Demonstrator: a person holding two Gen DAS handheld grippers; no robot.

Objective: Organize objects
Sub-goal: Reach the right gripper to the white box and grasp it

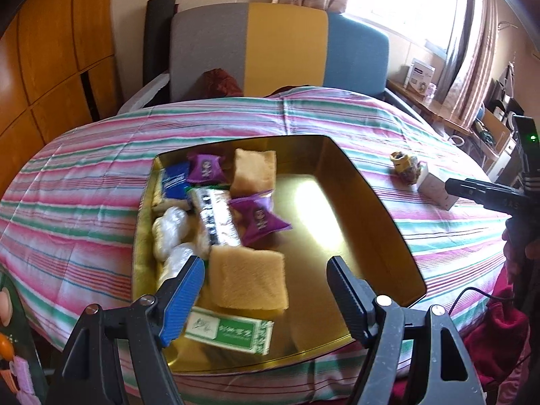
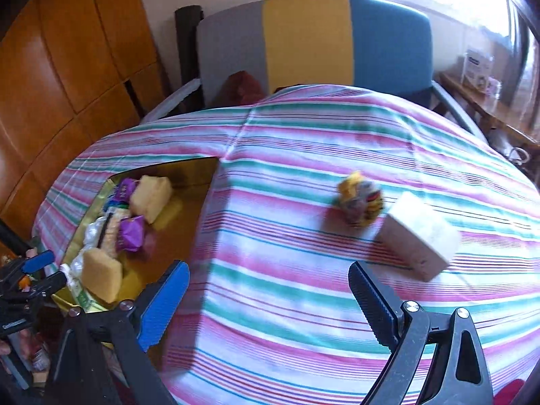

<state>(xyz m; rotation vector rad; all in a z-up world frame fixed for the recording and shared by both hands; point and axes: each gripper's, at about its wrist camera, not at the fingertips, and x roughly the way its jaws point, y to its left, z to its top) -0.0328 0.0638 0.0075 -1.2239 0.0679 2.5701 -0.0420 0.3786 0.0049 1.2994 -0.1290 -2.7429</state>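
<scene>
We're mid-collection: left gripper (image 1: 266, 290) spread empty over gold tin (image 1: 378, 185); right gripper (image 2: 270, 307) spread, next must pinch white box (image 2: 418, 236) by crumpled wrapper (image 2: 361, 199).

A gold tin (image 1: 354, 182) of wrapped snacks lies ahead of the left fingers (image 1: 182, 300); a white box (image 2: 418, 236) and crumpled wrapper (image 2: 359, 199) lie beyond the right fingers (image 2: 371, 300).
</scene>
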